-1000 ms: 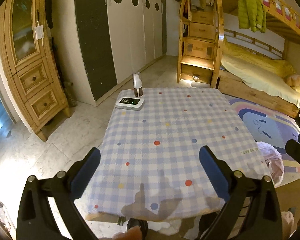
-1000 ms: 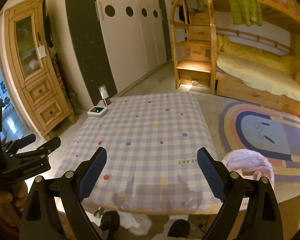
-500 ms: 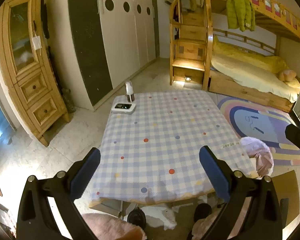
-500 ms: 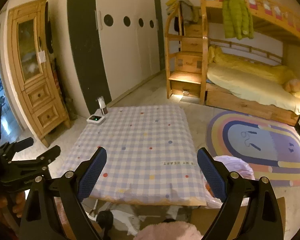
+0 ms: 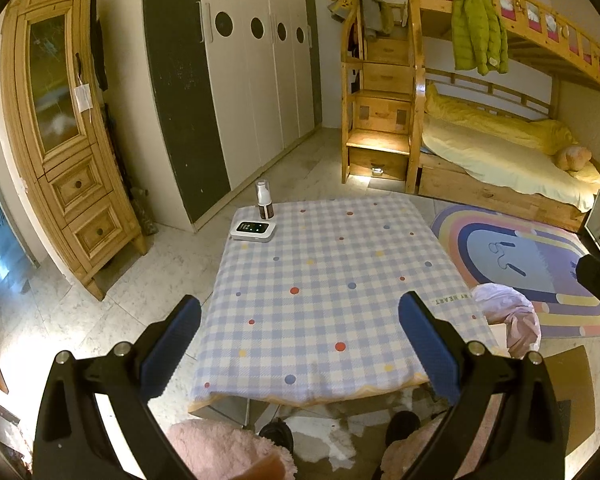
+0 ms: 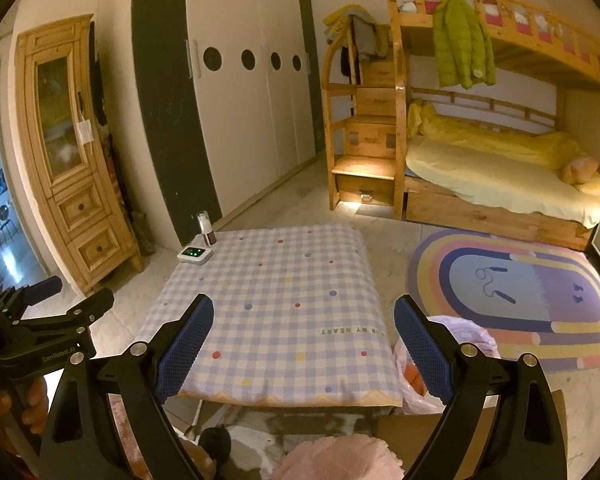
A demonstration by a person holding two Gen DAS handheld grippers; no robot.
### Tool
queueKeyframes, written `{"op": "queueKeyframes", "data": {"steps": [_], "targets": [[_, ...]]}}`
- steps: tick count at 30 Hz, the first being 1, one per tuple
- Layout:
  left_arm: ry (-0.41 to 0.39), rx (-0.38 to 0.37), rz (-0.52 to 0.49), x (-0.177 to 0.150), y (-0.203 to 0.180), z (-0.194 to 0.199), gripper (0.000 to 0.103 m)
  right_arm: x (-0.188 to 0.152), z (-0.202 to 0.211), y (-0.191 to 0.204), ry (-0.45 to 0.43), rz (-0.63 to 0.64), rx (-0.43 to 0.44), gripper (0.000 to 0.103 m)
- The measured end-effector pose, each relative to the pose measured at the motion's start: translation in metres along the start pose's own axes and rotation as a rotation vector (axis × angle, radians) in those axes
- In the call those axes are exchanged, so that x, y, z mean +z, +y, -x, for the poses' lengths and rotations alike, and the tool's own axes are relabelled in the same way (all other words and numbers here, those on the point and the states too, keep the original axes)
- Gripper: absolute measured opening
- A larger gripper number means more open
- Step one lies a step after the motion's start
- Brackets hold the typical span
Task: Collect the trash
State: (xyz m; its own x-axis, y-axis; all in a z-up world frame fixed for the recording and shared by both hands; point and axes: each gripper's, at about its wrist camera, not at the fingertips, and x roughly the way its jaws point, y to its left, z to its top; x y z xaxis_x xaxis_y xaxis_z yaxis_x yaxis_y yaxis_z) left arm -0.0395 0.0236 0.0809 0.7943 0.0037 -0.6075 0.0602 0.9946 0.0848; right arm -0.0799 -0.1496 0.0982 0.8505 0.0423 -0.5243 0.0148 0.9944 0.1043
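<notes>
I have both tools held back from the near edge of the table [image 5: 320, 384], which is draped in a blue-and-white checked cloth with coloured dots. My left gripper [image 5: 300, 344] has its blue pads spread wide with nothing between them, and my right gripper [image 6: 304, 340] is spread just as wide and equally empty. In the right wrist view I can see the left tool at the far left, gripped by a hand [image 6: 4, 408]. The trash I am after seems to be gathered in a pale pink plastic bag [image 5: 508, 312] that sits on the floor just beside the table's right near corner; from the right wrist camera the same bag [image 6: 464, 332] shows something orange inside, though I cannot tell what it is. At the far left corner of the tabletop stands a small bottle [image 5: 265, 200] with a white cap, upright, and just in front of it lies a white device [image 5: 253, 231] with a lit screen. Beyond the table I see a rainbow rug [image 5: 516, 256] on the floor, a wooden bunk bed [image 5: 500, 148] with yellow bedding, and a green jacket [image 5: 478, 28] hanging from its upper rail.
</notes>
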Motion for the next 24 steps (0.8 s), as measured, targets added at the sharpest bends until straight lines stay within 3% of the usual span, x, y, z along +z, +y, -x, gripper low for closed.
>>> {"op": "queueKeyframes", "data": {"steps": [24], "targets": [[0.000, 0.002, 0.008, -0.0009, 0.0013, 0.0042, 0.096, -0.0011, -0.0005, 0.0029, 0.000, 0.002, 0.008, 0.091]]}}
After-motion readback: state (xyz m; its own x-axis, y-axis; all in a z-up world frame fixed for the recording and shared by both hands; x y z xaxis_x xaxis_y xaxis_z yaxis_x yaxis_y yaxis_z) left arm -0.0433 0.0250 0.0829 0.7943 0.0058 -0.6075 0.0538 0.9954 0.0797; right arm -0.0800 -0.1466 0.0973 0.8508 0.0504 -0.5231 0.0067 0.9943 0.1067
